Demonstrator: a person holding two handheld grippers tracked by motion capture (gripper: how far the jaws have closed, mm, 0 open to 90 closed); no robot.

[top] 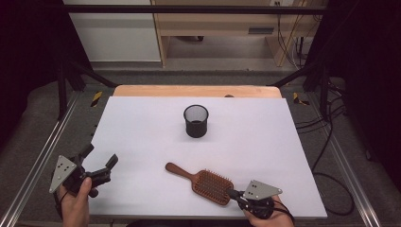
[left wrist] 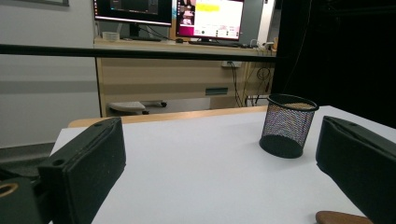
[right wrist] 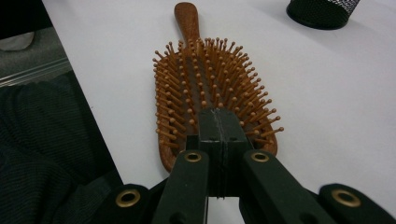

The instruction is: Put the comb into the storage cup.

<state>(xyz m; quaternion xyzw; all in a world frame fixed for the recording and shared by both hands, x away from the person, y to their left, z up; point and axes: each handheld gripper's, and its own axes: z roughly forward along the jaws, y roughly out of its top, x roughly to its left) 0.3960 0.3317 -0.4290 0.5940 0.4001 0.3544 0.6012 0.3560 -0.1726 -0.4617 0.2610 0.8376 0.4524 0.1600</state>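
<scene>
Right gripper (top: 232, 193) sat at the near edge of the table (top: 142, 118), jaws pressed flat together, nothing between them, tips right at the wide end of the hairbrush (top: 203, 182). In the right gripper view the closed tips (right wrist: 219, 122) sat over the brush's (right wrist: 210, 93) near rim, among the last rows of bristles; couldn't tell if they actually touched the wood. Brush lay bristles up on the white tabletop (right wrist: 327, 93), handle pointing away from the gripper, toward the table's left-centre in the high view. Left gripper (top: 100, 164) hung over the table's near-left corner, held in the person's left hand (top: 75, 203), jaws spread wide, empty. Left gripper view looked across the tabletop (left wrist: 196, 163) between its two black jaws, w/ the mesh cup (left wrist: 288, 126) standing upright ahead and a bit to the right, and the tip of the brush handle (left wrist: 338, 217) just showing at the bottom right. Cup (top: 196, 121) stood near the table's middle, well apart from brush and both grippers. In the right gripper view the cup's base (right wrist: 322, 11) peeked in at the top right. Right hand (top: 269, 218) sat at the bottom edge of the high view, grey plate on top of its gripper.
</scene>
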